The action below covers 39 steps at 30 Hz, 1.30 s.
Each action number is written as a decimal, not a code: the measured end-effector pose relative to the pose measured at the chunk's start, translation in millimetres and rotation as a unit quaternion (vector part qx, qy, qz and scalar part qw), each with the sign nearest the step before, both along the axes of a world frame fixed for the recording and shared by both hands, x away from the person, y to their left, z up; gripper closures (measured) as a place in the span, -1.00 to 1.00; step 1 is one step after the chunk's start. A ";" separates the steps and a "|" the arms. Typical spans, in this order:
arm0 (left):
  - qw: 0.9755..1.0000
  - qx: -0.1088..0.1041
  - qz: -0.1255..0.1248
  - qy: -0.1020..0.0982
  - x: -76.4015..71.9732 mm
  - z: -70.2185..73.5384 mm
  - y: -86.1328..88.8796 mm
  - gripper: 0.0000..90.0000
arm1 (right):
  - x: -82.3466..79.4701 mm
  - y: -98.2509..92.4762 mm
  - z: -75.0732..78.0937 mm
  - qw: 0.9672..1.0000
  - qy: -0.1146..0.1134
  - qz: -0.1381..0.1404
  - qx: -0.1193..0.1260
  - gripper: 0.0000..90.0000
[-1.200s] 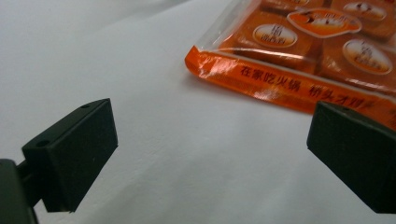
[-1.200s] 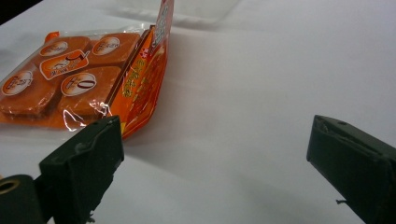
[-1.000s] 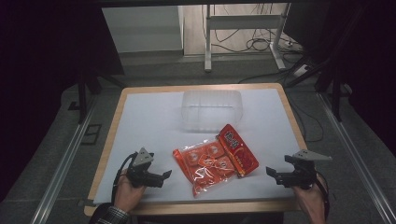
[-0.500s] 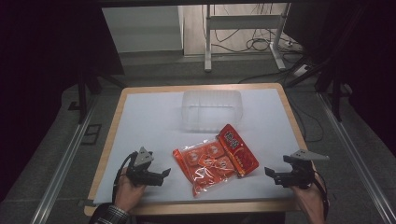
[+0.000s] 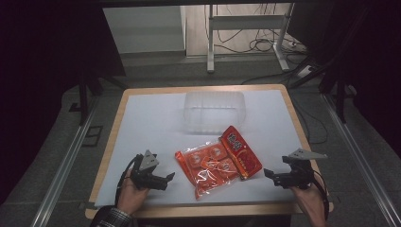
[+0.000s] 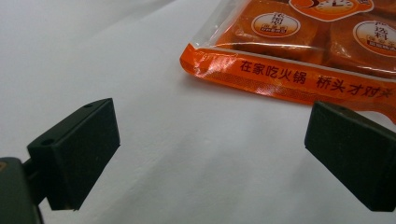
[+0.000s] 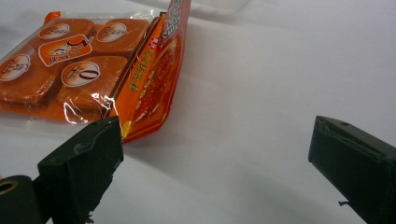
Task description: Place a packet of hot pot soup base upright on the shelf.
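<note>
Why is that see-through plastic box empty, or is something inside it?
Empty. The clear plastic container stands open-topped at the table's far side, white table showing through it, while both snack packets lie outside, nearer the grippers.

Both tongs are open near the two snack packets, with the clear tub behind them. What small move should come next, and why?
Probably ease the right tongs forward toward the near corner of the red packet. Both tongs stand open and hold nothing, and that packet leans on the orange packet, so its raised edge sits ahead of the right jaws. The clear tub waits empty behind.
</note>
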<state>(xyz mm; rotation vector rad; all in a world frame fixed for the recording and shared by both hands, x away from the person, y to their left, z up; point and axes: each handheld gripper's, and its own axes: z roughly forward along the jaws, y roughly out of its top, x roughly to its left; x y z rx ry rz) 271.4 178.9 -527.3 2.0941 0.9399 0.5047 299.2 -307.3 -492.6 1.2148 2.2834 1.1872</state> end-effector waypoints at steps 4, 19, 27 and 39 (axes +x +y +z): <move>1.000 -0.010 -0.008 0.001 1.4 -0.3 2.1 -0.93 | 2.5 5.5 1.5 1.000 -0.002 -0.001 -0.001 -0.93; 1.000 -0.021 -0.020 0.003 2.5 -1.1 1.7 -0.94 | 13.9 23.4 2.3 1.000 -0.004 0.020 -0.011 -0.93; 1.000 -0.004 -0.029 0.006 2.3 -3.2 -2.5 -0.95 | 20.7 36.4 -1.4 0.999 0.029 0.035 -0.016 -0.94; 1.000 0.006 -0.029 0.005 2.4 -4.0 -3.5 -0.94 | 38.9 57.7 -7.8 0.995 0.084 0.058 -0.007 -0.53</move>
